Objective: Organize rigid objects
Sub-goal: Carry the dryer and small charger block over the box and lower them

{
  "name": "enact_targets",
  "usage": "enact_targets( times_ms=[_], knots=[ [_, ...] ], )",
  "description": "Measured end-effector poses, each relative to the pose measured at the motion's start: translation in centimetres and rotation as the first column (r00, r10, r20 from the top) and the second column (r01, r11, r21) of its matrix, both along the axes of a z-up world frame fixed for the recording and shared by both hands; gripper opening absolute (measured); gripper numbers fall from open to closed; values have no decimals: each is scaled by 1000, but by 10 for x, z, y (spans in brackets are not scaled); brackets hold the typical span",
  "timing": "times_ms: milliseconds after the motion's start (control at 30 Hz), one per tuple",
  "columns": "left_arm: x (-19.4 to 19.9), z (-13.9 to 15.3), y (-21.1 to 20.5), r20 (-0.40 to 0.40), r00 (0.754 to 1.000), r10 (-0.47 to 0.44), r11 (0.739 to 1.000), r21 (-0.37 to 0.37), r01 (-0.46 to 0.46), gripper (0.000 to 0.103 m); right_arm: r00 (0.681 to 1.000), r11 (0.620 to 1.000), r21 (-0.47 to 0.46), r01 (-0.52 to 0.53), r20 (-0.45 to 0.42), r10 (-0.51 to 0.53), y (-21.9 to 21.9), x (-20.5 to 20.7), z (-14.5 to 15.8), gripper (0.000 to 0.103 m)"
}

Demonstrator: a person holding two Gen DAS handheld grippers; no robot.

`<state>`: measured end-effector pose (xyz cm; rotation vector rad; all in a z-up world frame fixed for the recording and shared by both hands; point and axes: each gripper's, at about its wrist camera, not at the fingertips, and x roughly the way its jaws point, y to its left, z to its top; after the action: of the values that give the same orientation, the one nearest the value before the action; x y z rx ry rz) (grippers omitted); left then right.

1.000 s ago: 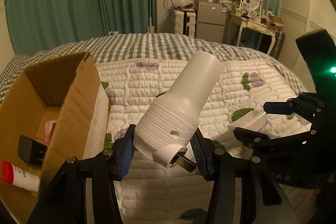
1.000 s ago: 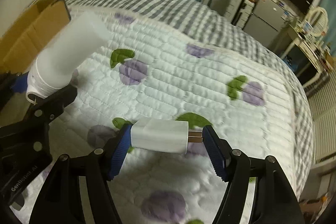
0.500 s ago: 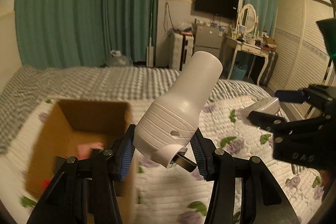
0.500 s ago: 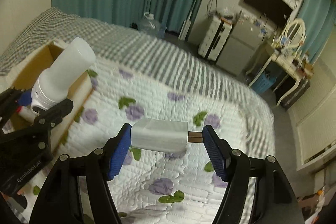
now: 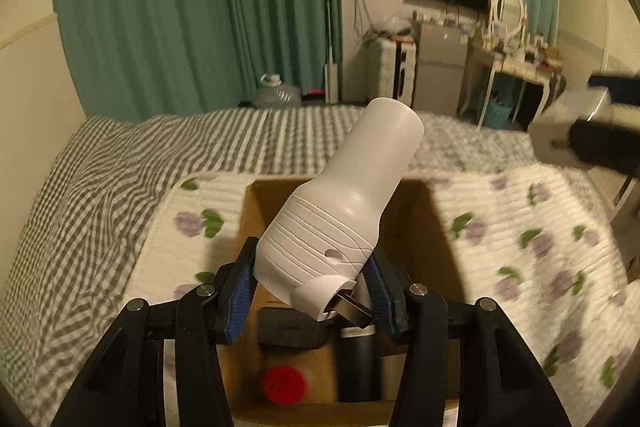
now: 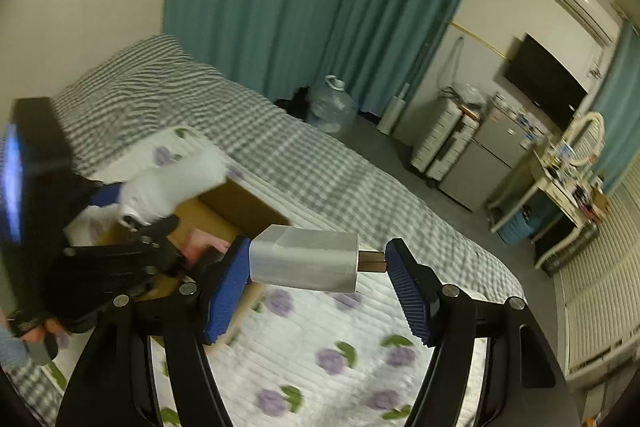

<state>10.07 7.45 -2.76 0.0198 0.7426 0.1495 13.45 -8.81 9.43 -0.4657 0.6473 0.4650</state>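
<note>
Over the preceding second both grippers had risen from the quilted bed (image 5: 520, 227) and swung toward the cardboard box (image 5: 432, 211). A second earlier the box lay at the left edge of the left wrist view; now it sat directly beneath the left gripper (image 5: 312, 291). This suggested that the carry phase was nearly over and release into the box was the likely next step.

The left gripper's fingers were clamped on the wide, ribbed end of the white hair-dryer body (image 5: 344, 203), its narrow end pointing up and away, above the box opening. The right gripper (image 6: 316, 267) had its pads closed endwise on the white plug adapter (image 6: 304, 259): one pad on the flat back, the other against the metal prongs (image 6: 372, 262). It was held over the quilt, just beside the box's near corner, not yet above the opening.

Contents of the box, largest to smallest as far as visible:
- a black rectangular item (image 5: 290, 327), partly hidden by the fingers;
- a dark cylinder (image 5: 358, 363) standing or leaning at the right;
- a container with a red cap (image 5: 284, 385), blurred;
- something pink (image 6: 200, 239), seen only from the right wrist view, identity unclear.
</note>
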Motion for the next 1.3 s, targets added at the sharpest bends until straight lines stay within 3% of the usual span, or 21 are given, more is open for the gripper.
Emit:
enact_targets(
  times_ms=[167, 400, 533, 733, 1033, 1300],
  knots=[
    [12, -21, 19, -51, 999, -15, 999, -47, 13, 52, 999, 999, -11, -37, -32, 36, 41, 7, -15, 69],
    [26, -45, 27, -136, 987, -88, 992, -101, 75, 55, 996, 998, -43, -51, -79, 47, 61, 19, -46, 69],
    [28, -41, 33, -120, 987, -109, 987, -132, 93, 61, 995, 998, -42, -41, -93, 37, 63, 27, -54, 69],
    [24, -28, 45, -102, 989, -106, 984, -151, 90, 62, 994, 999, -39, -36, -101, 32, 68, 31, -59, 69],
    [-2, -10, 67, 32, 997, -69, 991, -114, 72, 64, 995, 1000, -9, -2, -95, 2, 79, 40, -64, 69],
    [-4, -16, 69, 43, 995, -86, 991, -98, 90, 64, 988, 999, 10, 54, -143, -52, 101, 62, -108, 69]
  ],
)
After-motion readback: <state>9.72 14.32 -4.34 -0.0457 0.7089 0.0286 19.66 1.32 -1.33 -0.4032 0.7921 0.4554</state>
